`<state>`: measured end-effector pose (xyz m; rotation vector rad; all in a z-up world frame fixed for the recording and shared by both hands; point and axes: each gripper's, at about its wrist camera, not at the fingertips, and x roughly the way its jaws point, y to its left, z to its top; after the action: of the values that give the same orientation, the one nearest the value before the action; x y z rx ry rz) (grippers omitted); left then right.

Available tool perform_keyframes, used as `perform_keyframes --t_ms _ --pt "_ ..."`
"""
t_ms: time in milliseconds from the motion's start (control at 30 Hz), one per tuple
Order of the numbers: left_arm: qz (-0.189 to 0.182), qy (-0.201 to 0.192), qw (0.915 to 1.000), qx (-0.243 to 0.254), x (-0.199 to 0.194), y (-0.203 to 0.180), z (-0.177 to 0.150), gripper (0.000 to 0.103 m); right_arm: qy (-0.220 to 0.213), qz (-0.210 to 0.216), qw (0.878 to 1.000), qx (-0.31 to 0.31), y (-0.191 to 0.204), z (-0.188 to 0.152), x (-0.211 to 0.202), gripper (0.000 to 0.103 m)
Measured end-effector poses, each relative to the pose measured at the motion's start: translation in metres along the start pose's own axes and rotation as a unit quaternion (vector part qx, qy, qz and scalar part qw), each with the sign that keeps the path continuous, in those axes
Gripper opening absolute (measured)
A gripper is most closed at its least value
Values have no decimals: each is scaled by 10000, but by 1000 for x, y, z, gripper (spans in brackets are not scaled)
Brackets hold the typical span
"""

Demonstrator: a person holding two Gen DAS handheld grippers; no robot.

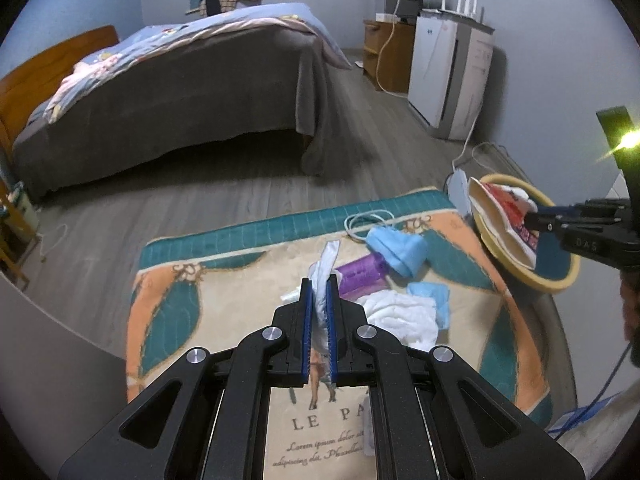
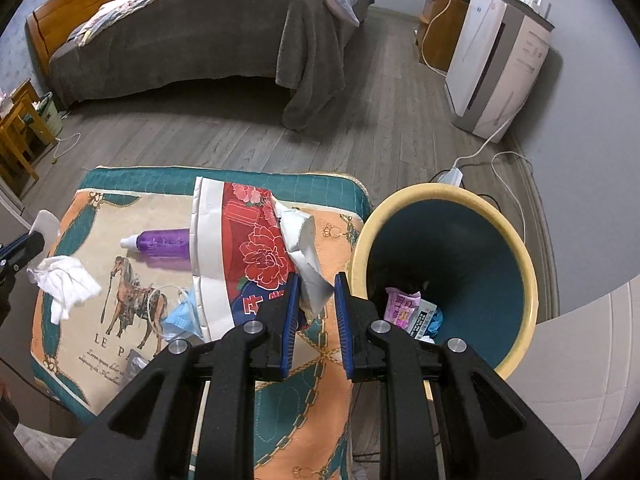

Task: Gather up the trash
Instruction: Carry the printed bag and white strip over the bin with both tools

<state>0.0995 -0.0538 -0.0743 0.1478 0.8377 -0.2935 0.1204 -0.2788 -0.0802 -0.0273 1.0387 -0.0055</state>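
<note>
In the left wrist view my left gripper (image 1: pixel 319 280) is shut on a strip of white tissue (image 1: pixel 331 252), held above the patterned tablecloth (image 1: pixel 240 280). Under it lie a purple tube (image 1: pixel 362 276), a crumpled white tissue (image 1: pixel 400 316) and two blue face masks (image 1: pixel 396 252). My right gripper (image 2: pixel 317 278) is shut on a red and white flowered wrapper (image 2: pixel 256 240), beside the yellow-rimmed bin (image 2: pixel 520 240). The wrapper hangs over the cloth at the bin's left rim. Several packets (image 2: pixel 400 308) lie at the bin's bottom.
The table's cloth (image 2: pixel 100 220) bears a horse print. Behind stands a bed (image 2: pixel 200 40) with a grey cover. A white appliance (image 2: pixel 496 60) stands by the right wall, and a cable with a power strip (image 2: pixel 452 176) lies on the wood floor behind the bin.
</note>
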Motion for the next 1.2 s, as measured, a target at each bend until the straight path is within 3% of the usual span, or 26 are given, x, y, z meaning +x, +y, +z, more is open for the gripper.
perform_keyframes --t_ms 467,667,1200 --pt "-201 52 9998 80 -5 -45 11 7 -110 117 9998 149 -20 5 -2 17" --pt "-366 101 9993 61 -1 -66 25 7 -163 -61 9996 217 -33 4 -4 17" --pt "-839 253 9950 484 28 -134 69 7 87 -547 9906 1249 -116 -7 20 17"
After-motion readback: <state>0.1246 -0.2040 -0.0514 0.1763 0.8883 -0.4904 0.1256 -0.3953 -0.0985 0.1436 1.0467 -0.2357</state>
